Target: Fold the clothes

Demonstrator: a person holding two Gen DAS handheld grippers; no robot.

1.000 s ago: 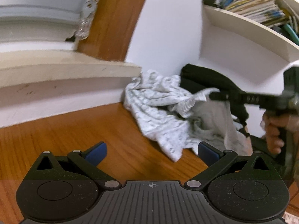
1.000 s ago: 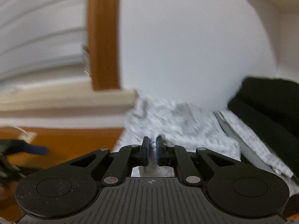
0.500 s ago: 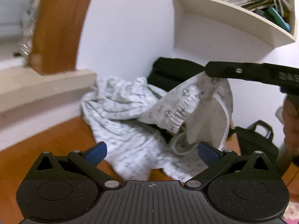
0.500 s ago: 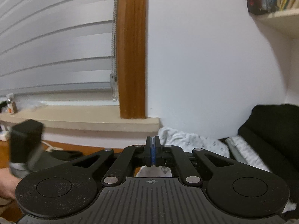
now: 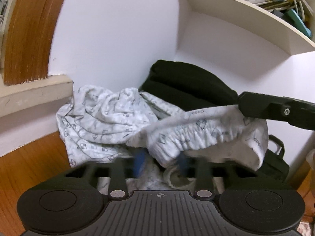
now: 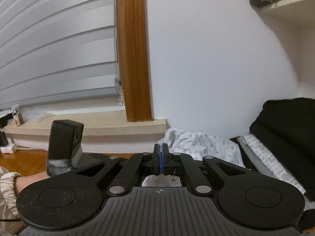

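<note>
A: Where is the garment, and by what is it held?

B: The white patterned garment (image 5: pixel 206 135) is lifted at its elastic waistband, which is pinched by the right gripper (image 6: pixel 161 162); its two blue pads are pressed flat together, with a scrap of white cloth seen just below them. The rest of the cloth (image 5: pixel 102 122) trails down into a crumpled heap on the wooden floor (image 5: pixel 29 167), against the wall and beside a black bundle (image 5: pixel 189 82).

A: And the left gripper (image 5: pixel 160 162)?

B: Its fingers are blurred in motion. They are seen partly apart, straddling the low end of the waistband, and nothing is yet clamped between them as far as can be told.

A: How is this step best done?

B: A second grip is judged to be wanted on the band, well apart from the first. Only the gathered edge should be caught, not the loose layers behind it. Once both ends are held, the band should be drawn taut and level, so that the legs can hang free.

A: Which way does the piece lie?

B: The band's long axis runs from low at the left gripper up to the right gripper, in the left wrist view. Its gathered edge is turned toward that camera, and the remaining cloth sags below and behind.
</note>
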